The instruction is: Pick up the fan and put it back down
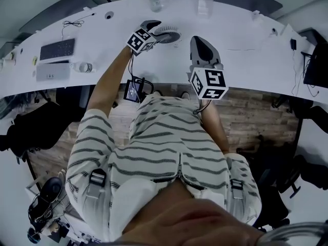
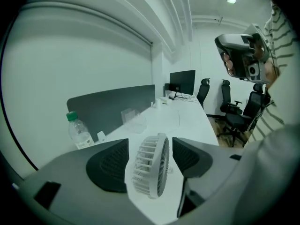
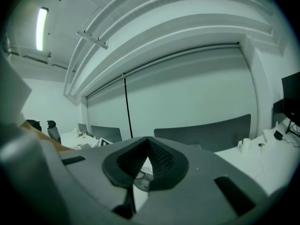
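Left gripper (image 2: 149, 145): my jaws are wide apart, with the small round white plastic fan (image 2: 151, 171) upright between the pads, clear of both, on the white desk (image 2: 187, 118). Whether closing or backing away, I should keep the pads square to its grilles so that it does not tip. Right gripper (image 3: 146, 161): jaws together, empty, to the right.

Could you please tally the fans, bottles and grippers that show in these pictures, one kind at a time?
Fan: 1
Bottle: 1
Grippers: 2, the left gripper and the right gripper
Total: 4
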Demonstrator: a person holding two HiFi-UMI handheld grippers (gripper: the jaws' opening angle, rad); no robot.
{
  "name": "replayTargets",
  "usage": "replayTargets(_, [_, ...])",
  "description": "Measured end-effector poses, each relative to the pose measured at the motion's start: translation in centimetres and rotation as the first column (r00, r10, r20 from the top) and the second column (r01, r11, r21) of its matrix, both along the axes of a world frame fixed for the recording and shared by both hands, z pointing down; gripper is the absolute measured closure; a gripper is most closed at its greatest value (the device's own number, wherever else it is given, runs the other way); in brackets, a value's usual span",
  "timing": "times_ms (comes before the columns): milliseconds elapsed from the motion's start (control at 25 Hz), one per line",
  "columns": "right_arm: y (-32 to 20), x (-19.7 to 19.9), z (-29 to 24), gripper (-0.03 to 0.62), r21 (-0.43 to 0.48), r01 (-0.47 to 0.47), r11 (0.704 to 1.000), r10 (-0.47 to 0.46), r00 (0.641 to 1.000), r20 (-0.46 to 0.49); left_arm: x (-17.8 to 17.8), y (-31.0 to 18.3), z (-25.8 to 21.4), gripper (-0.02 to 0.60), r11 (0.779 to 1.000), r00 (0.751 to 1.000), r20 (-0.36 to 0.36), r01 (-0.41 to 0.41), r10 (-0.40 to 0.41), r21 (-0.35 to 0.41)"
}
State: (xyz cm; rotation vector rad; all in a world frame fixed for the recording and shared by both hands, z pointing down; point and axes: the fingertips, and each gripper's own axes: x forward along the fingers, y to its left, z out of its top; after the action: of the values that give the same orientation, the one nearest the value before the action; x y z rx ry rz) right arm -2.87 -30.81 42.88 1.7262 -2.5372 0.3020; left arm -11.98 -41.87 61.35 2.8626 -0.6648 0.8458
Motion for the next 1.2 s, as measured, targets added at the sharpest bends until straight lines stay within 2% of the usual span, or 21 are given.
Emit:
replayTargets(80, [-0.1,-0.1,-0.1,0.583,0.002,0.002,1.0,-0.002,1.0,0.0,-0.1,0.2,-1.0,0.302,0.999,0.999,-0.025,0.047,-0.047,0.024])
replayTargets(200, [-0.2,-0.3,-0.2,0.583,0.003,0.008,1.0,-0.008,1.0,-0.003,-0.3,0.5,-2.7,0.318,0.991,0.988,-0.079,0.133,-0.131,0.022])
replayTargets(240, [-0.2,-0.4,-0.2,0.583,0.003,0.01,1.0,-0.01,1.0,-0.004,-0.5,0.6,-3.2,0.369,0.986,0.983,-0.09,0.163,-0.161,0.018])
replayTargets(320, [-0.1,-0.4,-0.1,0.583,0.001,0.013,1.0,-0.013,1.0,-0.004,-1.1,0.7,-4.3,0.537,0.97,0.963,-0.121,0.242,-0.239,0.011])
replayTargets(360, [-0.1,-0.4,0.0,0.583,0.0,0.014,1.0,-0.014,1.0,-0.004,-1.4,0.7,-5.0,0.572,0.959,0.95,-0.14,0.282,-0.278,0.011])
replayTargets(480, [0.0,-0.3,0.0,0.583,0.0,0.018,1.0,-0.018,1.0,-0.002,-1.9,1.3,-6.8,0.574,0.931,0.916,-0.179,0.365,-0.359,0.001])
replayTargets(640, [-0.1,-0.1,-0.1,0.583,0.002,0.02,1.0,-0.02,1.0,0.004,-2.0,2.4,-8.5,0.572,0.888,0.868,-0.191,0.455,-0.458,-0.065])
replayTargets(840, [-0.1,-0.3,-0.1,0.583,0.005,0.026,1.0,-0.026,1.0,0.004,-2.6,3.8,-11.5,0.573,0.831,0.808,-0.219,0.556,-0.547,-0.026])
replayTargets(1040, [-0.3,-0.5,-0.4,0.583,0.014,0.031,0.999,-0.031,0.999,0.012,-2.5,5.0,-14.7,0.573,0.796,0.782,-0.243,0.602,-0.573,0.062])
replayTargets(1200, [-0.3,-0.6,-0.6,0.583,0.022,0.032,0.999,-0.032,0.999,0.009,-2.0,6.3,-16.8,0.573,0.785,0.767,-0.293,0.615,-0.571,0.08])
